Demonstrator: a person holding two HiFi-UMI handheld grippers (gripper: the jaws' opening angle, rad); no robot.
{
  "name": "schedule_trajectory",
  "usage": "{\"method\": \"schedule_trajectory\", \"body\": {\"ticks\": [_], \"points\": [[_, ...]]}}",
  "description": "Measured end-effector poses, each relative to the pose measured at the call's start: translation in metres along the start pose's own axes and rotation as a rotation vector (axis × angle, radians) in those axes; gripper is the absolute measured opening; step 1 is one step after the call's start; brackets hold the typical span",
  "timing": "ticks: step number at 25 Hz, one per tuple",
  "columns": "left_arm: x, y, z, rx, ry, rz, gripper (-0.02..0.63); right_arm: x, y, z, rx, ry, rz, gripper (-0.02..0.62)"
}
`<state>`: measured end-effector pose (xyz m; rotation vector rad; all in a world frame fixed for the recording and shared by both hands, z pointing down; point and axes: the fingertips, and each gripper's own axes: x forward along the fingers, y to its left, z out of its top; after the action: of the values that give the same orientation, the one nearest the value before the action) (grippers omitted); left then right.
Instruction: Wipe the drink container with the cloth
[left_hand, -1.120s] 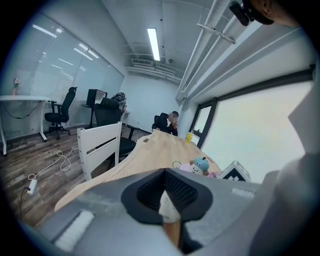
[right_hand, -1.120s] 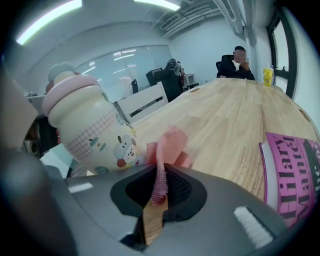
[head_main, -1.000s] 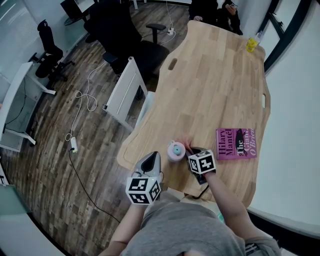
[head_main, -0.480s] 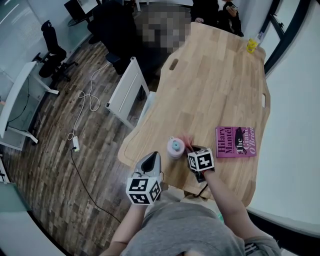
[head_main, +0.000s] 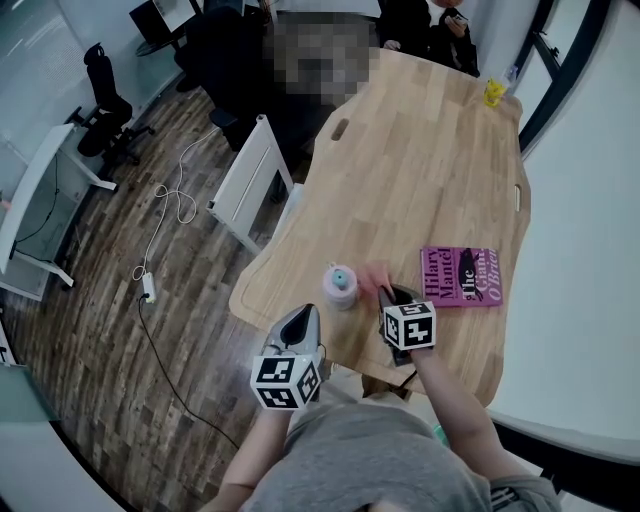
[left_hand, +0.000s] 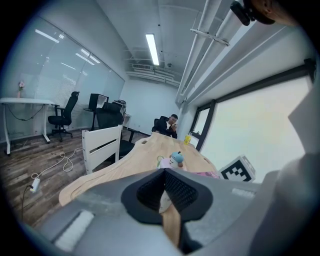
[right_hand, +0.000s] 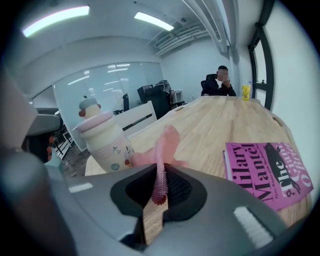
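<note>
Right gripper (right_hand: 160, 174) pinches the cloth (right_hand: 162, 147) beside the bottle (right_hand: 104, 139), near the worktop's (head_main: 420, 170) near edge.

The right gripper's jaws are closed on a thin fold of the pink cloth, which trails forward over the wood to the foot of the bottle; contact there cannot be told. The pale bottle stands upright with a blue-topped cap, close to the near-left corner. The left gripper (left_hand: 164, 172) has its jaws pressed together with nothing between them and sits at the near edge, apart from the bottle. A pink book (head_main: 460, 276) lies flat by the right edge, to the right of the cloth.
</note>
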<state>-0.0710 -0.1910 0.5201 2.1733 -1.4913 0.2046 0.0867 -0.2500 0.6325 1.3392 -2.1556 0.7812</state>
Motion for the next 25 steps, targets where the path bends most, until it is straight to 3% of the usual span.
{"method": "schedule_trajectory", "body": {"ticks": [17, 25], "points": [[-0.034, -0.031, -0.01, -0.013, -0.038, 0.042, 0.005, -0.114, 0.034, 0.057, -0.114, -0.283, 0.061, 0.031], [-0.048, -0.036, -0.015, -0.018, -0.047, 0.059, 0.003, -0.137, 0.061, 0.062, -0.207, -0.321, 0.139, 0.031]]}}
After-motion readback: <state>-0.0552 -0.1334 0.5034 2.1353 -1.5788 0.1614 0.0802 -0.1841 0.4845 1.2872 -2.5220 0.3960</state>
